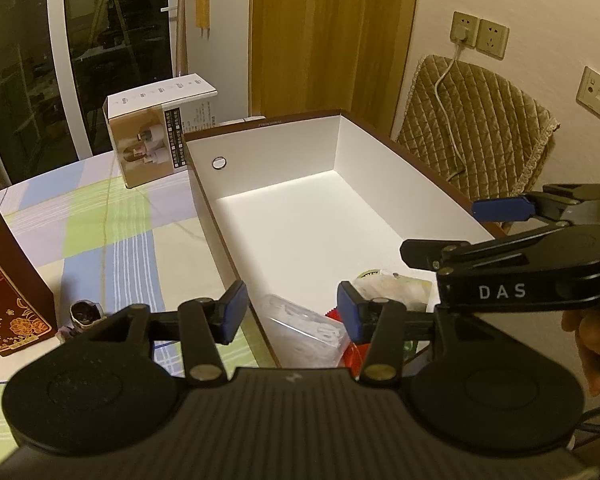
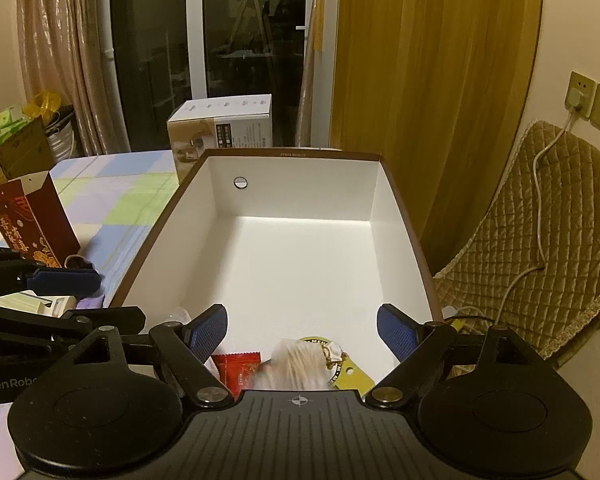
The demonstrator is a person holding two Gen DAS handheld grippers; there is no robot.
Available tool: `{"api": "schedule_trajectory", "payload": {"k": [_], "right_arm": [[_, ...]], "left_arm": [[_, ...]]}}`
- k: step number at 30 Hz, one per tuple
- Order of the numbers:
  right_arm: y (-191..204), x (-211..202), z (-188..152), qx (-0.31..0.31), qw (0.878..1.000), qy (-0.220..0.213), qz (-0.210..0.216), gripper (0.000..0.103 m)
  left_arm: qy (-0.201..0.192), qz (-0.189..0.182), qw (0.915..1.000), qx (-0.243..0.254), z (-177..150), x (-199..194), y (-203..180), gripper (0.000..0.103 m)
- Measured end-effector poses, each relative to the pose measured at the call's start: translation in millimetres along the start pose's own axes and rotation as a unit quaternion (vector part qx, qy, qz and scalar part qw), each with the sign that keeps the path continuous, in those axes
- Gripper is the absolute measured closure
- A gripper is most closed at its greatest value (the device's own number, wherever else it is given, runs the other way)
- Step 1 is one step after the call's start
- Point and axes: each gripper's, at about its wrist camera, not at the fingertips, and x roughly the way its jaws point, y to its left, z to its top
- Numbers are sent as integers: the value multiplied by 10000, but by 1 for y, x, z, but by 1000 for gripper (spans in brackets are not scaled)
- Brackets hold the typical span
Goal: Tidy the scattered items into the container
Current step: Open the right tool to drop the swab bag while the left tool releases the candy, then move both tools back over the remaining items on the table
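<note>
The container is a white box with a brown rim [image 1: 260,126] [image 2: 292,156] on the checked tablecloth. At its near end lie a clear plastic packet [image 1: 300,324], a red sachet [image 2: 238,368], a pale blurred packet [image 2: 296,364] and a yellow-green tag [image 2: 352,372]. My left gripper [image 1: 292,312] is open and empty over the box's near left wall. My right gripper [image 2: 300,336] is open and empty above the items in the box; it also shows in the left wrist view [image 1: 452,232]. A small dark wrapped item [image 1: 85,312] lies on the cloth left of the box.
A dark red carton [image 1: 8,292] [image 2: 36,220] stands on the table at left. A white product box [image 1: 156,136] [image 2: 220,128] stands behind the container. A quilted chair [image 1: 480,128] with a white cable is to the right. Small boxes [image 2: 28,304] lie at left.
</note>
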Motion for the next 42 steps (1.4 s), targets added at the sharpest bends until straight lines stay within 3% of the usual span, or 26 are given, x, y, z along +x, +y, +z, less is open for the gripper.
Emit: {"api": "schedule_trajectory", "payload": {"k": [9,14,20,25,36,42], "right_arm": [[8,-22,2,100,9999,-105,44,16],[17,-38,1,139,9997,-158,97,15],[32,-57,-1,121,9996,-201,171,15],[47,-74,-5,130,9993,-234,264,15],[89,-105,-25,204,9974,-306,626,15],[124,-105,-43,-287,9941,-176,1028,15]], "left_arm": [[-99,75,9999,-51,-2,-24,6,38],[-173,156,9996,-143,-6,-45,14,21],[-214,302,9989,-278,-20,-74,27,7],[-162,382,9986,-341,-41,-100,39,1],[58,886,9945,-551,-99,-152,82,1],[109,1128,9910,-707,-116,-163,104,1]]}}
